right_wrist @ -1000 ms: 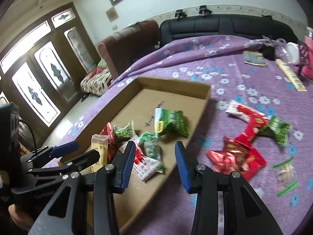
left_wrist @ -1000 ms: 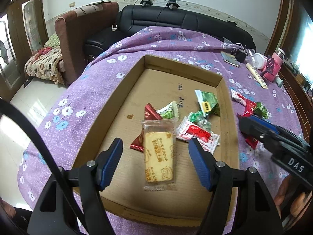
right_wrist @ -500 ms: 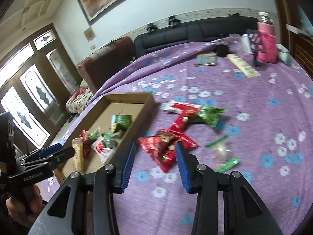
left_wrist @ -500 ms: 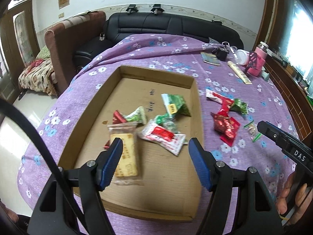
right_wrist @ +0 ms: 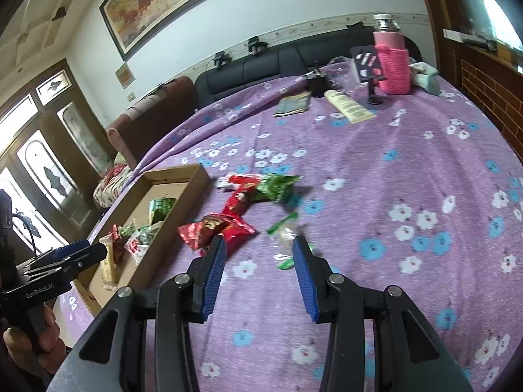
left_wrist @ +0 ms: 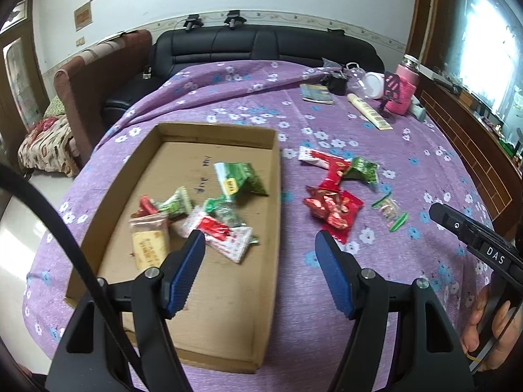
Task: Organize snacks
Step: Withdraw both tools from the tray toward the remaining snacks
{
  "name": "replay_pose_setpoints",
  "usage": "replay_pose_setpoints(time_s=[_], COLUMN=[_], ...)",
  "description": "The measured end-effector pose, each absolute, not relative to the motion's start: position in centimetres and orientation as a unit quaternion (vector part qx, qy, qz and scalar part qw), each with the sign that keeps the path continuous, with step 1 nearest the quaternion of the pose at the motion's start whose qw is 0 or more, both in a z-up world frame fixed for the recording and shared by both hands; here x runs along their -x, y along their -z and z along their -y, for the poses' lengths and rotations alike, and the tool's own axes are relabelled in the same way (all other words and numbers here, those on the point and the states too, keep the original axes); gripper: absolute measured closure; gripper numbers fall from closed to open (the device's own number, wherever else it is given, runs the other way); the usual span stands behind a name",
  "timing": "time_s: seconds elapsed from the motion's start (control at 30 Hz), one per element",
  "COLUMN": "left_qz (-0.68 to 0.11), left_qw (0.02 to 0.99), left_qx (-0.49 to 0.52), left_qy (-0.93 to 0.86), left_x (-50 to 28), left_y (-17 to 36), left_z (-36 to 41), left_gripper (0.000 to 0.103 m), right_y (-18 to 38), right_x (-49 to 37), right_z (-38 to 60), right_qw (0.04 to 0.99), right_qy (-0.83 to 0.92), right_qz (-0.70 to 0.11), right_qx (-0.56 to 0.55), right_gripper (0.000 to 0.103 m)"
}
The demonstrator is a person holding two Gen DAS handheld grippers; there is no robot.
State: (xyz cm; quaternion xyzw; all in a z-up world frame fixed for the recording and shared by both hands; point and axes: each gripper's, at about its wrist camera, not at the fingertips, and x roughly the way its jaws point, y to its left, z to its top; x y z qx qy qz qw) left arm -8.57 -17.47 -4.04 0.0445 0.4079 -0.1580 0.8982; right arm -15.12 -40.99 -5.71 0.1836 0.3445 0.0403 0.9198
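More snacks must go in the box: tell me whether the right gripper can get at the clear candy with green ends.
Probably yes: the right gripper is open, the clear candy lies on bare cloth just ahead between its fingers, nothing covering it.

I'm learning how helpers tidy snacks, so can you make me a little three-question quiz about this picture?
1. True or false: the shallow brown cardboard box sits on the purple flowered tablecloth.
2. Which snack lies nearest the right tool? A) the small clear candy with green twisted ends B) the yellow biscuit in a clear wrapper C) the green packet with a yellow label
3. Fill in: the left tool is ____, holding nothing.

Key: 1 true; 2 A; 3 open.
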Motion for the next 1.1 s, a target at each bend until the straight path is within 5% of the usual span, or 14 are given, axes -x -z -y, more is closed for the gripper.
replay_pose_setpoints(time_s=[1.1], left_qz=[-0.463], left_qw=[0.857], left_qx=[-0.046], left_qy=[0.222], left_x=[4.6], left_y=[7.7], left_z=[25.5], left_gripper=[0.032], right_y=[7.4], right_x=[13.9], right_z=[43.5], right_qw=[0.910], right_qy=[-0.035], right_qz=[-0.367], right_qx=[-0.191], right_gripper=[0.061])
